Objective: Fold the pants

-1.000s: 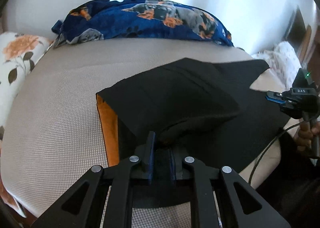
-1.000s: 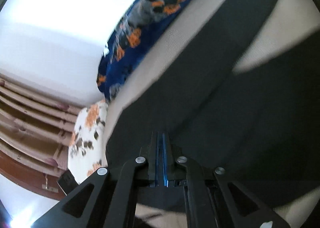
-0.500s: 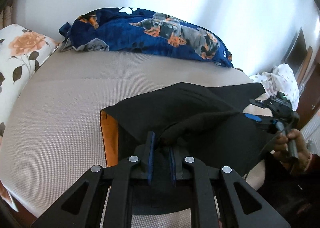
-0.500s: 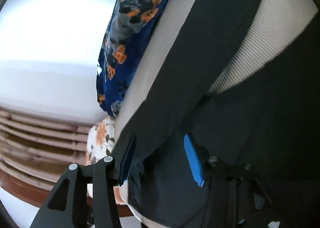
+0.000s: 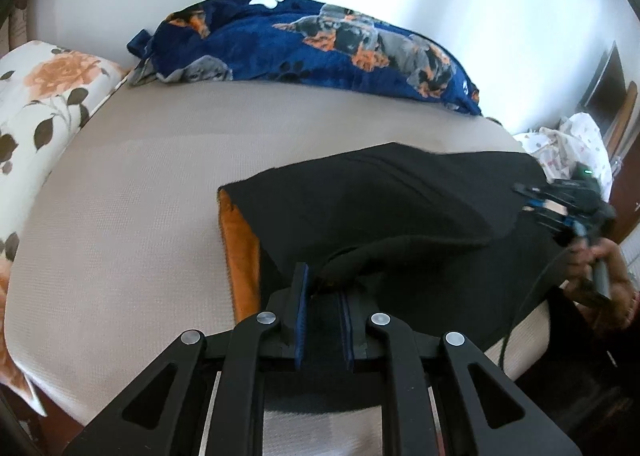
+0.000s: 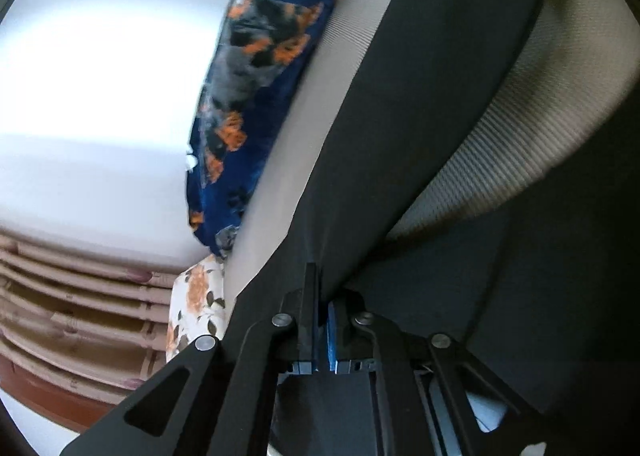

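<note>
Black pants (image 5: pixel 380 208) with an orange lining (image 5: pixel 240 248) lie partly folded on the beige bed (image 5: pixel 140 216). My left gripper (image 5: pixel 322 288) is shut on a raised fold of the black cloth at the near edge. At the pants' right edge, a hand (image 5: pixel 600 268) holds my right gripper (image 5: pixel 532 200). In the right wrist view, the right gripper (image 6: pixel 323 296) has its jaws closing tight on an edge of the pants (image 6: pixel 420 96), with the pads pressing the fabric.
A blue dog-print blanket (image 5: pixel 320 44) lies along the far side of the bed by the white wall. A floral pillow (image 5: pixel 44 96) sits at the left. White spotted cloth (image 5: pixel 568 140) lies past the bed's right end. Pleated curtains (image 6: pixel 80 296) show in the right wrist view.
The right gripper opened wide half a second ago and has shut again on the pants' edge, lower and further along it. The left gripper kept its hold, rolling slightly.
</note>
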Available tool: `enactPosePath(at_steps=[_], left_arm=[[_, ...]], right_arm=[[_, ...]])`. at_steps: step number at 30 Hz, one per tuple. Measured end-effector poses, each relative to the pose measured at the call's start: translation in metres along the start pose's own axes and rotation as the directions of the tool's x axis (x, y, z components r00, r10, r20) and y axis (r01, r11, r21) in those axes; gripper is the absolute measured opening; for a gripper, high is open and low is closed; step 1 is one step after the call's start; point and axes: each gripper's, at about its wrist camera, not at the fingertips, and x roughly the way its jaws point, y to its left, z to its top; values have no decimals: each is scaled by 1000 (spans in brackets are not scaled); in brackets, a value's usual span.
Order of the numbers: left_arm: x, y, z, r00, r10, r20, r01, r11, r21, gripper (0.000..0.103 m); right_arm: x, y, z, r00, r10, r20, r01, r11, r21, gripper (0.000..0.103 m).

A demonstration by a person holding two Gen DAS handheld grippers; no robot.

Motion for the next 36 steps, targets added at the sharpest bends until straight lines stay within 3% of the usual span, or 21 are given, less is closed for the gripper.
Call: enactPosePath(at_steps=[5,10,17,20,24,27,30,33,36], left_arm=[[-3,12,-14,999,23,-31,-23,1000,-5,17],[-5,23,-33,997,45,-57,-46,999,-23,17],[-1,37,-47,990,111,-82,-115,993,-35,17],[-9,49,-48,987,150,-60,-154,986,-65,17],[-34,58,-36,976,218,26,-214,971,-110,17],[-49,31,-23,981,170,95,-165,984,-60,17],[-39,-15,-19,996,59,68,-63,997,49,18],[0,-53,-30,999,-28,-46,33,993,117,19],[37,-58,-47,988,-26,-154,42,994,98,19]], right_arm=[[-29,13,-45,998,-59,-14,58,996,-71,6],[-34,-2,-87,988,-132,-74,128,990,-57,6],[-28,-16,-103,977,-181,-113,178,983,-44,6],[-29,-16,-107,974,-192,-117,188,981,-46,6],[-28,-18,-109,972,-198,-125,194,980,-43,6],[-26,-21,-109,971,-197,-134,194,980,-33,6],[-25,-24,-110,972,-191,-137,190,982,-17,6],[-26,-25,-110,973,-182,-139,183,983,-8,6],[-27,-25,-107,976,-156,-151,159,987,2,7]])
